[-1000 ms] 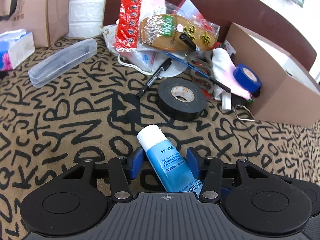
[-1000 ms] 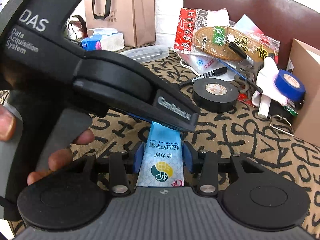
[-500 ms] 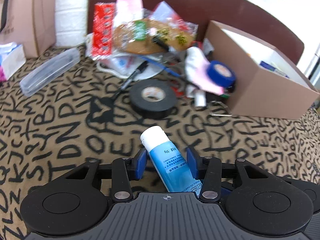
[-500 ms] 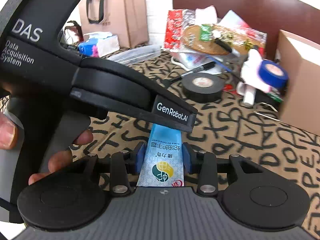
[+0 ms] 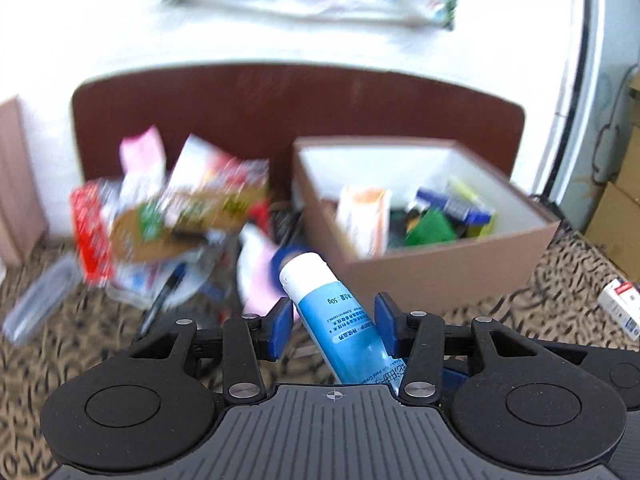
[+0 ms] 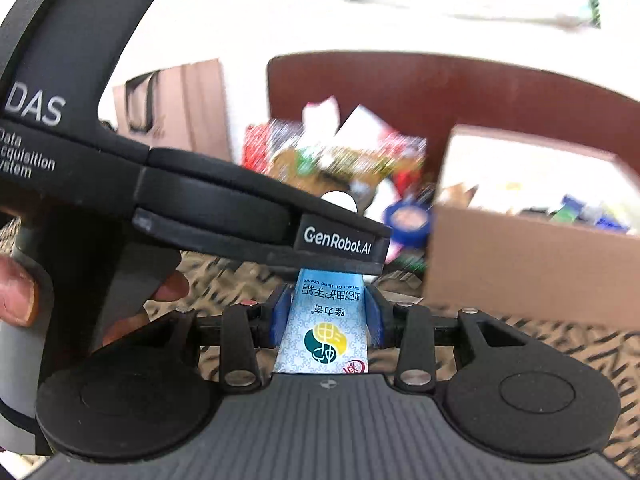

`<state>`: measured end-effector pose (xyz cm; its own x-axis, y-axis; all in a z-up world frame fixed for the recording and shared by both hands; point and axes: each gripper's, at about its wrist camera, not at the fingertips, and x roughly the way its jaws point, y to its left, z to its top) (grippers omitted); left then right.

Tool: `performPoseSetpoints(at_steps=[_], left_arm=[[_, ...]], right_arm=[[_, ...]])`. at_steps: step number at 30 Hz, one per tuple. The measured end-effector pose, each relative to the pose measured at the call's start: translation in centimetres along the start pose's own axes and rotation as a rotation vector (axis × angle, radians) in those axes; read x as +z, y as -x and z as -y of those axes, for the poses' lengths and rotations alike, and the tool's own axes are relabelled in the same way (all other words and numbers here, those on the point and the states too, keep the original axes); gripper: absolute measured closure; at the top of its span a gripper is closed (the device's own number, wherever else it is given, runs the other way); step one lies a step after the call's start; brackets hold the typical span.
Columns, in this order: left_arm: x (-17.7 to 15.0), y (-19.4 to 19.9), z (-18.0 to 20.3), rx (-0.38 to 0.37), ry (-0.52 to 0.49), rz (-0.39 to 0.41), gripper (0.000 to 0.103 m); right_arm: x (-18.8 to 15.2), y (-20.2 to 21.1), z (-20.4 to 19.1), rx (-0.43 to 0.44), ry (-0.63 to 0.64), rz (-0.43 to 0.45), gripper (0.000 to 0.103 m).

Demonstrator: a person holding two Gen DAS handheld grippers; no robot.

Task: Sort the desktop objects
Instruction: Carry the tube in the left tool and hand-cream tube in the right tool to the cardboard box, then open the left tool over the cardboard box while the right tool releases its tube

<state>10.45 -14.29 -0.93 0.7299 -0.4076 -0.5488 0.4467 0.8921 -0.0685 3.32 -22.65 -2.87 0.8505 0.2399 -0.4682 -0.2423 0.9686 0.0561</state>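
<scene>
A blue hand cream tube with a white cap lies between the jaws of my left gripper; a gap shows on its left side, so the left jaws stand open around it. My right gripper is shut on the flat tail end of the same tube. The left gripper's black body crosses the right wrist view just above the tube. An open cardboard box holding several items stands ahead to the right; it also shows in the right wrist view.
A blurred pile of snack packets, a marker pen, a blue tape roll and a clear case lie left of the box on the patterned cloth. A small white box lies far right. A brown paper bag stands at the back left.
Both grippers have lifted the tube and swung right and up towards the cardboard box, whose inside now shows. The black tape roll has dropped out of view. The scene is motion-blurred.
</scene>
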Motion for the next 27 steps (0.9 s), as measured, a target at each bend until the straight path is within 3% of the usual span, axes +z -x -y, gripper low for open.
performPoseSetpoints(at_steps=[7,13,27], left_arm=[[5.9,-2.5,2.7,-0.03,-0.048,0.057,0.055],[9.4,-7.0,3.9,-0.049,-0.074,0.062,0.055],[11.4,-17.6,3.0,-0.089,-0.001,-0.009,0.051]], right_arm=[[4.1,0.5,4.0,-0.069,-0.003,0.083,0.058],[7.1,-1.4,7.4,-0.128,-0.008,0.1,0.058],[8.8,-8.8,14.8,-0.149,-0.012,0.016,0.058]])
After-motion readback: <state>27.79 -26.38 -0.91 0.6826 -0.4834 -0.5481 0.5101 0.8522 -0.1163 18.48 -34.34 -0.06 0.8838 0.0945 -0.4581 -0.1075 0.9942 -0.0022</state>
